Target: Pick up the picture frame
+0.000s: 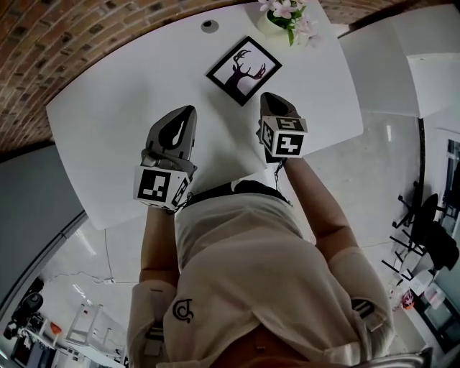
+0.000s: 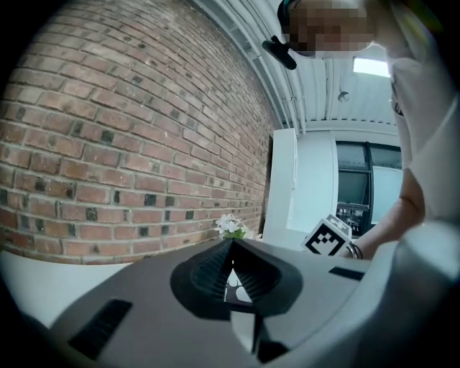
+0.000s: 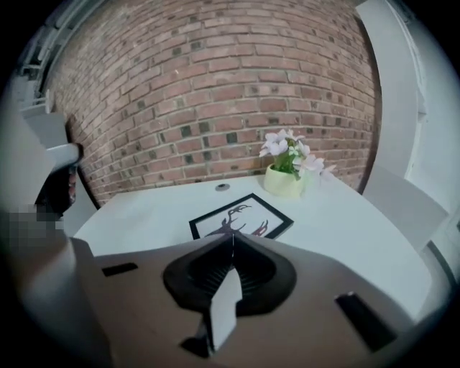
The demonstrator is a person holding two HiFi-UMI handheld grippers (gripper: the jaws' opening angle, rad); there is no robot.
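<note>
- We hold the left gripper [image 1: 188, 110] with its jaws pressed together and nothing between them.
- Our right gripper [image 1: 267, 95] is the same: jaws together, empty.
- The picture frame [image 1: 244, 70], black-edged with a deer silhouette, lies flat on the white table [image 1: 108, 136], turned cornerwise to us.
- In the head view the frame sits beyond both gripper tips and between them. Its near corner is close to our right gripper's tip and farther from the left one. Neither gripper touches it.
- In the right gripper view the frame shows directly past the closed jaw tips, in line with them.
- A pot of pale flowers [image 1: 286, 16] stands behind the frame, near the table's far edge by the brick wall [image 1: 65, 43].
</note>
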